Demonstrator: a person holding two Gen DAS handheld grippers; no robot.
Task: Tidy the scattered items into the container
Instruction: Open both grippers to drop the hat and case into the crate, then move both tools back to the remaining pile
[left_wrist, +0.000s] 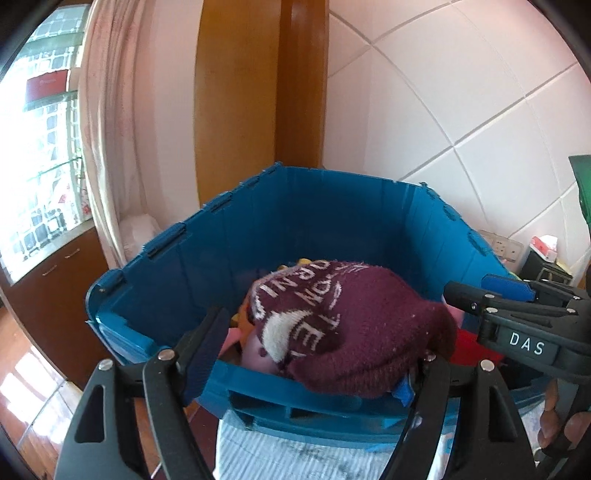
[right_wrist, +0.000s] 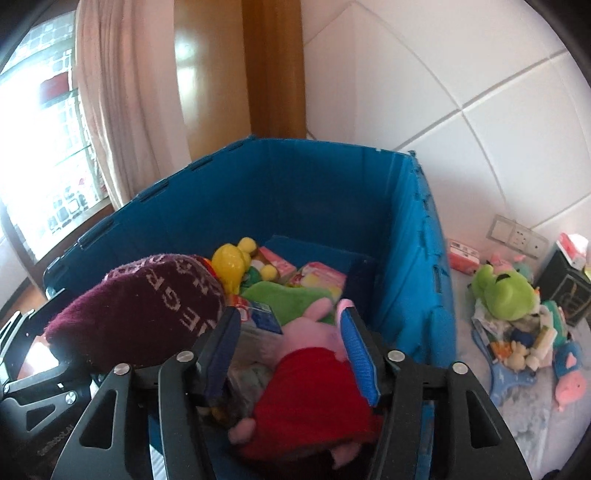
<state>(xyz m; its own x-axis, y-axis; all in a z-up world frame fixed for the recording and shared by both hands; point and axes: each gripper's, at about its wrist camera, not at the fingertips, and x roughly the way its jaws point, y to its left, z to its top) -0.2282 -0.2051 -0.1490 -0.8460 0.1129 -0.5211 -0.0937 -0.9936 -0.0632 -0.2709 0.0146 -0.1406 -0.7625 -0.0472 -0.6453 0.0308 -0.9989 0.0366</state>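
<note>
Blue crate holds pig plush, seemingly between hand-held gripper.

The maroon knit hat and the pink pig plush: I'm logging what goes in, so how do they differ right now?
The maroon knit hat bears white lettering; the pink pig plush wears a plain red dress. The hat drapes over the blue crate's near rim; the pig lies inside it. Both are soft and sit between open gripper fingers.

My left wrist camera sits close over the blue crate's near rim, facing twelve o'clock and tilted down. My right one looks likewise from nearer three o'clock. Both share the crate's inside and the maroon hat.
</note>
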